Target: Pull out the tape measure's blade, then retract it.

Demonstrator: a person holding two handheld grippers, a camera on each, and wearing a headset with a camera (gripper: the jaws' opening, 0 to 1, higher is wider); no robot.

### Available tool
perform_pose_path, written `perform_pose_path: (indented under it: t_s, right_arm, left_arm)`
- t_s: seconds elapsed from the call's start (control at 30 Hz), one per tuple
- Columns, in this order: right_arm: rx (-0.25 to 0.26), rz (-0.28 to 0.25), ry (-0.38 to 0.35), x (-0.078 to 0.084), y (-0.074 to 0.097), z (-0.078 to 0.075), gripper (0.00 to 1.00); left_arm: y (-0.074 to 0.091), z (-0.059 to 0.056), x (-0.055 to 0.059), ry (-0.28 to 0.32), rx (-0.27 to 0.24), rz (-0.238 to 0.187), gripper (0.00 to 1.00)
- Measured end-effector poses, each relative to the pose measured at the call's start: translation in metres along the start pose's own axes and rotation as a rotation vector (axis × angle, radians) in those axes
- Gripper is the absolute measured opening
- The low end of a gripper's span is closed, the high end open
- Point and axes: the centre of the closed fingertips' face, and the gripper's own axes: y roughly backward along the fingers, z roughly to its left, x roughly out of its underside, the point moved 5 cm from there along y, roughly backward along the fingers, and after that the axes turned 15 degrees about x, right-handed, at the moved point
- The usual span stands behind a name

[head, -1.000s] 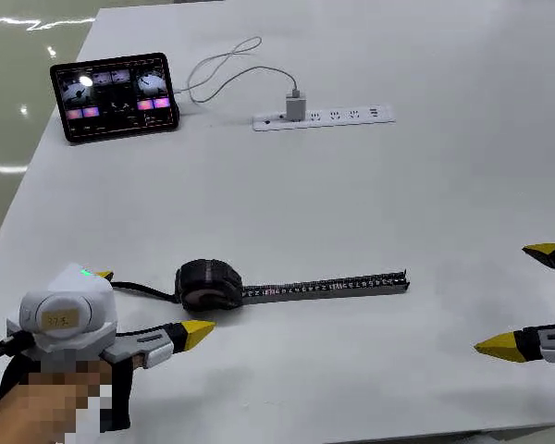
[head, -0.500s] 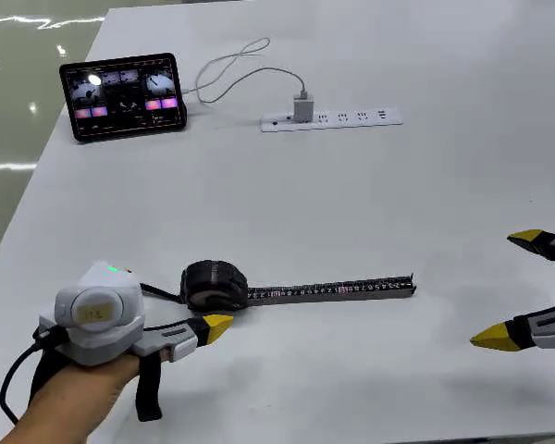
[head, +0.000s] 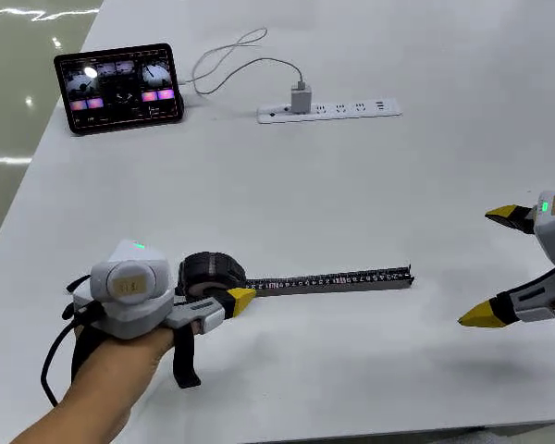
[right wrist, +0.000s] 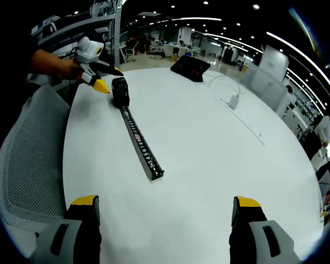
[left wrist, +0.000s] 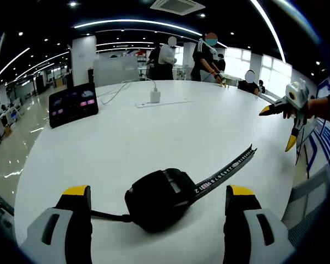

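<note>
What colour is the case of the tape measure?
The case is black; the left gripper view shows it best.

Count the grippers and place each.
2. The left gripper straddles the tape measure; the right gripper hovers open beyond the end of the blade.

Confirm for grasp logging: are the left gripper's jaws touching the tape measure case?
Apart. Left gripper view shows bare table between the tape measure case and each jaw of the left gripper.
</note>
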Motion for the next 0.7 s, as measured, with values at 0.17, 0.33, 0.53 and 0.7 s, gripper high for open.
perform_pose_path:
  t_s: [0.17, 0.33, 0.53, 0.7]
  right_arm:
    - [-0.013, -0.004, 0.021, -0.008, -0.006, -0.002, 0.99]
    - [-0.026, -0.007, 0.042, -0.015, -0.015, -0.005, 0.99]
    - [-0.045, -0.006, 0.081, -0.023, -0.026, -0.007, 0.99]
    - [-0.065, 0.005, 0.106, -0.029, -0.036, -0.009, 0.99]
  left_arm:
    - [-0.003, 0.002, -0.001, 0.021, -0.04, -0.009, 0.99]
    - [-0.004, 0.004, 0.0, 0.042, -0.083, -0.024, 0.99]
    - [-0.008, 0.005, 0.001, 0.074, -0.121, -0.03, 0.99]
    - [-0.012, 0.002, 0.0, 0.075, -0.136, -0.056, 0.99]
